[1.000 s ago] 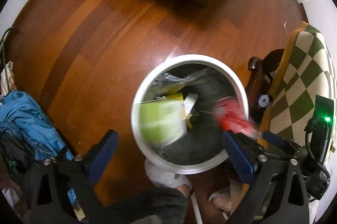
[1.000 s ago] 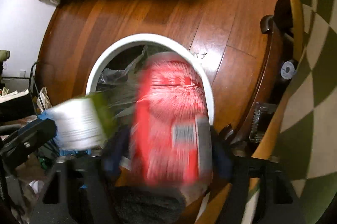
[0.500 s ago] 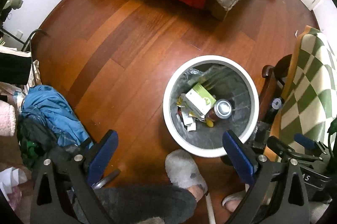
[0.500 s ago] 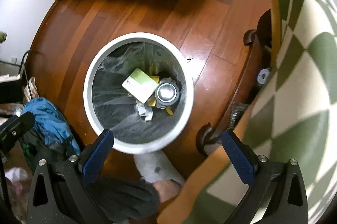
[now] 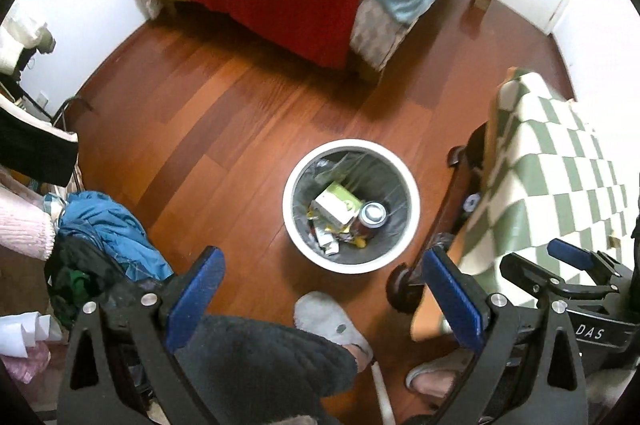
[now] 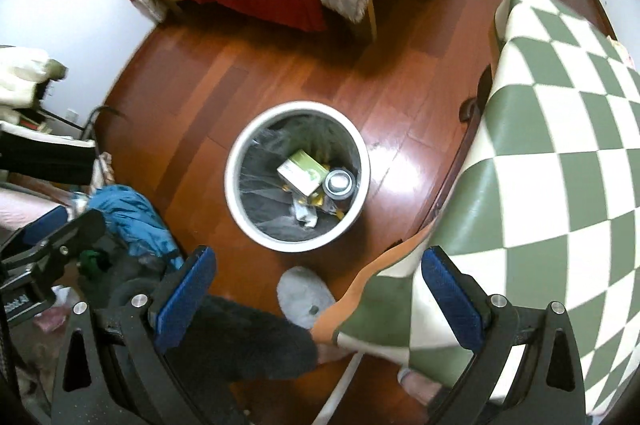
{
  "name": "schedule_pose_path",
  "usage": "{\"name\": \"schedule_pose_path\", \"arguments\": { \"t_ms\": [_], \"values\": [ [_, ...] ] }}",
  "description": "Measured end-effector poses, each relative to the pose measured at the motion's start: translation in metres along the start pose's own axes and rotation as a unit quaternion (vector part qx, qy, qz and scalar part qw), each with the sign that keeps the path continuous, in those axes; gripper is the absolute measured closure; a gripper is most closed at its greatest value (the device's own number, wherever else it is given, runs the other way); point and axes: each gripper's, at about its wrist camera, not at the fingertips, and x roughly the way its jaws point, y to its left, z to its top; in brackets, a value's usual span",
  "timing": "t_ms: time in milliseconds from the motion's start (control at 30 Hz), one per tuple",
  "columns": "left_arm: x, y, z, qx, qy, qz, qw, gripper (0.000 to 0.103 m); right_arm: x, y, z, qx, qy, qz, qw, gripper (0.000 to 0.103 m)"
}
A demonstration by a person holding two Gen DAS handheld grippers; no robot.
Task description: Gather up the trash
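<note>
I saw bare wood floor [image 5: 224, 129] around the white bin [image 5: 351, 205], a checkered chair [image 5: 560, 177] close beside it. Both my grippers, left [image 5: 324, 299] and right [image 6: 316, 295], hung spread and empty above the bin; the can [image 5: 373, 214] and box [image 5: 338, 203] lay inside.

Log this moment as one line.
left gripper: open | right gripper: open | can, box: in bin

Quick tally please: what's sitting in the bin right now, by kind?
In the white bin:
Green-and-white box: 1
Can: 1
Crumpled wrapper scraps: pile, too jumbled to count
Total countable: 2
</note>
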Motion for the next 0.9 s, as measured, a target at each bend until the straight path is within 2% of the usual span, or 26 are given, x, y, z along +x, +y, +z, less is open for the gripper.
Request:
{"name": "schedule_pose_path", "arguments": {
  "t_ms": [267, 500, 733, 900],
  "values": [
    [-0.066, -0.011, -0.011, 0.006, -0.031, -0.042, 0.9986, 0.002, -0.087, 0.007, -0.015, -0.021, -0.038, 0.045, 0.998, 0.0],
    [-0.113, -0.012, -0.014, -0.009, -0.048, -0.086, 0.9951, 0.002, -0.141, 0.015, -0.02, -0.03, -0.048, 0.089, 0.994, 0.0],
    [-0.14, -0.014, -0.011, -0.016, -0.042, -0.117, 0.9921, 0.002, -0.178, 0.027, -0.018, -0.048, -0.052, 0.116, 0.991, 0.0],
    [-0.149, -0.013, -0.008, -0.022, -0.038, -0.127, 0.9909, 0.002, -0.192, 0.033, -0.014, -0.056, -0.046, 0.126, 0.989, 0.0]
  ]
}}
